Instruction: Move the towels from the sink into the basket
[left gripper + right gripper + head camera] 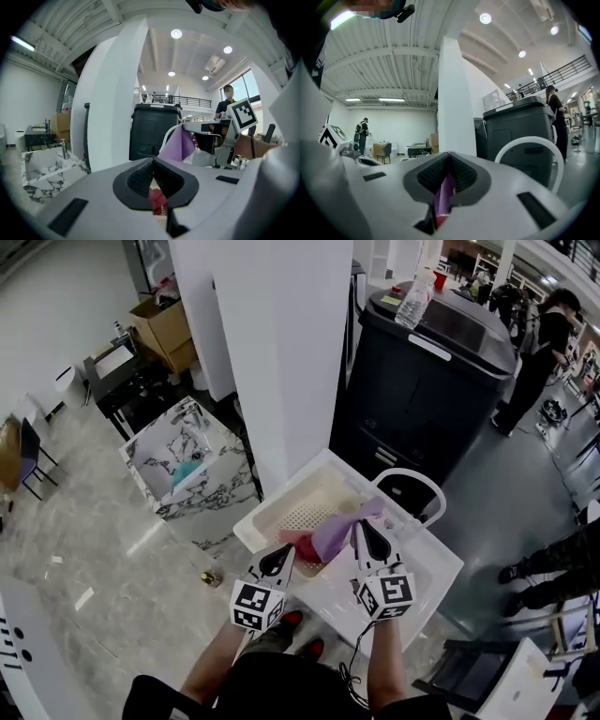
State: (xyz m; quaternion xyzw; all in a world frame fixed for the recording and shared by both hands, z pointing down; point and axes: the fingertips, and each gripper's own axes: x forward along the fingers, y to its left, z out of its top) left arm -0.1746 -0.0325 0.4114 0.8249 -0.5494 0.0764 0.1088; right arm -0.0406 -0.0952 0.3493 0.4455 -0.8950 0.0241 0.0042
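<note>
Both towels are gripped and hang above the sink (255,532), so the step in hand looks like the carry to the basket, with nothing yet released. The left gripper (278,563) has its jaws closed on the red towel (305,547). In the left gripper view a fold of red cloth sits pinched between the dark pads (140,177). The right gripper (367,538) has its jaws clamped on the purple towel (337,531), which drapes to the left of them over the sink's pale perforated floor. The right gripper view shows a purple strip (443,197) squeezed in the narrow slot.

The basket (412,482), judged by its white hoop handle, stands just right of centre in the head view, touching or just beside the sink's far right edge. Its inside cannot be made out.

The next move probably calls for swinging both grippers right and up in the frame, past the hoop, then lowering and opening the jaws so neither cloth snags the handle.
</note>
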